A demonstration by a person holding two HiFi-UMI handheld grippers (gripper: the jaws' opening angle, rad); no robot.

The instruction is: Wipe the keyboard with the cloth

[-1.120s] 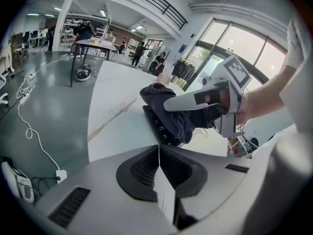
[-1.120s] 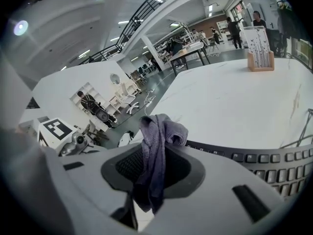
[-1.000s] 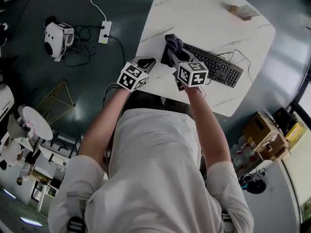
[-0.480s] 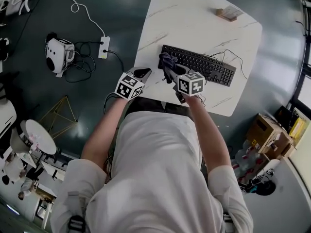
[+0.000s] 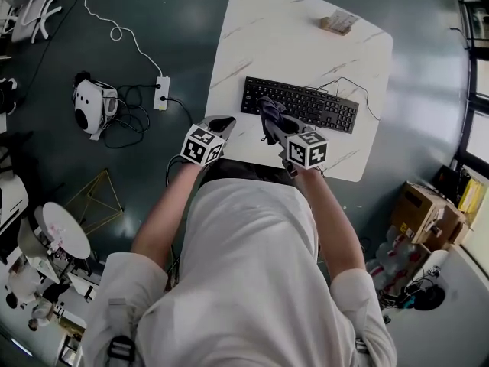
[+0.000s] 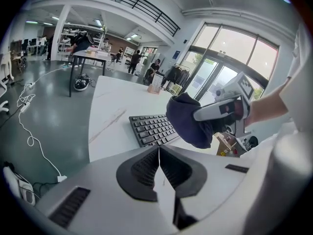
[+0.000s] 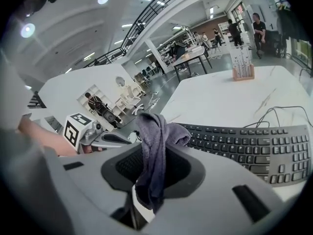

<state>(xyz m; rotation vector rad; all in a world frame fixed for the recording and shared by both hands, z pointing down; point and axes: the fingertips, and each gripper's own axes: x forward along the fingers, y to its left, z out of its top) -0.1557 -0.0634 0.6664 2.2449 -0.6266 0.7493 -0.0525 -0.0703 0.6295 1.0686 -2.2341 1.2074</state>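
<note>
A black keyboard (image 5: 299, 104) lies across the white marble table (image 5: 290, 40), its cable trailing right. My right gripper (image 5: 273, 126) is shut on a dark blue-grey cloth (image 5: 270, 115), which hangs bunched from the jaws over the keyboard's left near part. In the right gripper view the cloth (image 7: 152, 153) rises out of the jaws, with the keyboard (image 7: 244, 145) just beyond. My left gripper (image 5: 222, 123) is at the table's near left edge, shut and empty. The left gripper view shows its jaws pressed together, with the keyboard (image 6: 150, 129) and the cloth (image 6: 185, 120) ahead.
A small wooden holder (image 5: 338, 23) stands at the table's far right. On the dark floor to the left lie a power strip (image 5: 161, 92) with cables and a white panda-like device (image 5: 92, 104). Cardboard boxes (image 5: 416, 228) sit at the right.
The right gripper with the cloth has slid along the keyboard from its left end toward the middle, nearer the front edge. The left gripper has stayed by the table edge.
</note>
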